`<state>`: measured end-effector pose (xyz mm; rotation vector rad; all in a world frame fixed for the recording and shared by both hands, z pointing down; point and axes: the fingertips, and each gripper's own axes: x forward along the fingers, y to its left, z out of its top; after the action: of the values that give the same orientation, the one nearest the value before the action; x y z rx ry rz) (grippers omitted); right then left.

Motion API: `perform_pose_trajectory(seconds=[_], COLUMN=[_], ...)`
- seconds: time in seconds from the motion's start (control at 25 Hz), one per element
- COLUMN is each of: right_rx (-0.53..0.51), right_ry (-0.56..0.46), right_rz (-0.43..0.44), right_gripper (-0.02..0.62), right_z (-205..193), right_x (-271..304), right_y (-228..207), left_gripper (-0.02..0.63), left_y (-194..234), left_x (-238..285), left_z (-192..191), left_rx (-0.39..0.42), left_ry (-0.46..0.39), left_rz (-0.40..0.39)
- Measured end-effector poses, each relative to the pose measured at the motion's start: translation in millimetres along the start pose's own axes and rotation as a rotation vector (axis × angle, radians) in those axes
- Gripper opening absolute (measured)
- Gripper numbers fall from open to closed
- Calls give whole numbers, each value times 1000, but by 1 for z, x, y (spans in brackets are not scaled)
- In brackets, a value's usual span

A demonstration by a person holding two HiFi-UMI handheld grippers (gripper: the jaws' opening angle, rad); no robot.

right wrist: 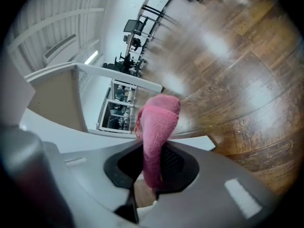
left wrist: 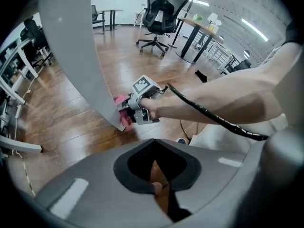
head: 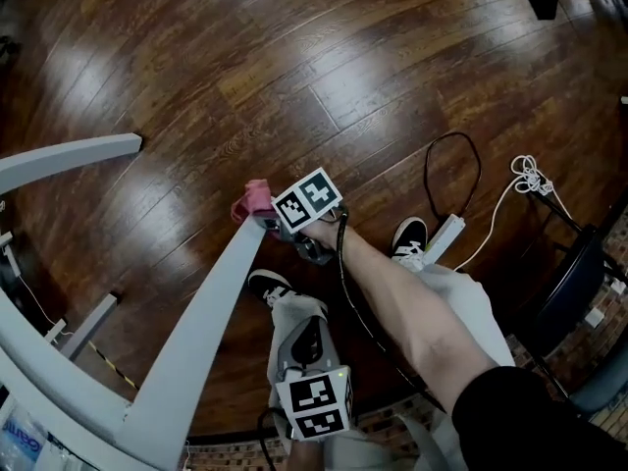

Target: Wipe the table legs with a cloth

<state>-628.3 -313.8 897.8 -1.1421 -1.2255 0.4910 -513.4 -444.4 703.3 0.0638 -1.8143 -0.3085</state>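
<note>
A grey, slanting table leg runs from the lower left up to the middle of the head view. A pink cloth sits at its upper end. My right gripper, under its marker cube, is shut on that cloth and holds it against the leg's end. In the right gripper view the cloth sticks up between the jaws. The left gripper view shows the leg with the right gripper and the cloth at its lower tip. My left gripper hangs low beside the leg, pointing down, shut and empty.
A white power strip with white and black cables lies on the wooden floor to the right. The person's shoes stand close to the leg. Another grey table foot reaches in at left. An office chair stands farther off.
</note>
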Motion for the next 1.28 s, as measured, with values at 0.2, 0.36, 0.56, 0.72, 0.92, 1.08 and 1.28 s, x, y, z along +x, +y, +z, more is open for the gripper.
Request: perform_pose_trajectory(seconds=[0.2, 0.36, 0.56, 0.72, 0.92, 1.08, 1.28], right_rx=[-38, -68, -128, -165, -198, -203, -243], right_ry=[-19, -54, -122, -176, -227, -260, -233], right_rz=[95, 152, 245, 346, 498, 587, 559], right_gripper=[49, 49, 49, 49, 49, 49, 49], right_z=[8, 5, 15, 22, 21, 24, 20], right_x=[-51, -92, -139, -173, -223, -255, -268], right_y=[103, 177, 262, 327, 401, 443, 468], left_gripper=[-3, -3, -3, -3, -3, -3, -3], left_y=[-32, -50, -51, -50, -98, -111, -101], left_x=[-58, -103, -139, -152, -156, -164, -202], left_z=[0, 6, 17, 16, 8, 9, 31], left_rx=[1, -2, -3, -21, 91, 103, -6], left_ry=[3, -23, -42, -41, -21, -39, -140], left_rz=[-8, 3, 30, 52, 11, 20, 112])
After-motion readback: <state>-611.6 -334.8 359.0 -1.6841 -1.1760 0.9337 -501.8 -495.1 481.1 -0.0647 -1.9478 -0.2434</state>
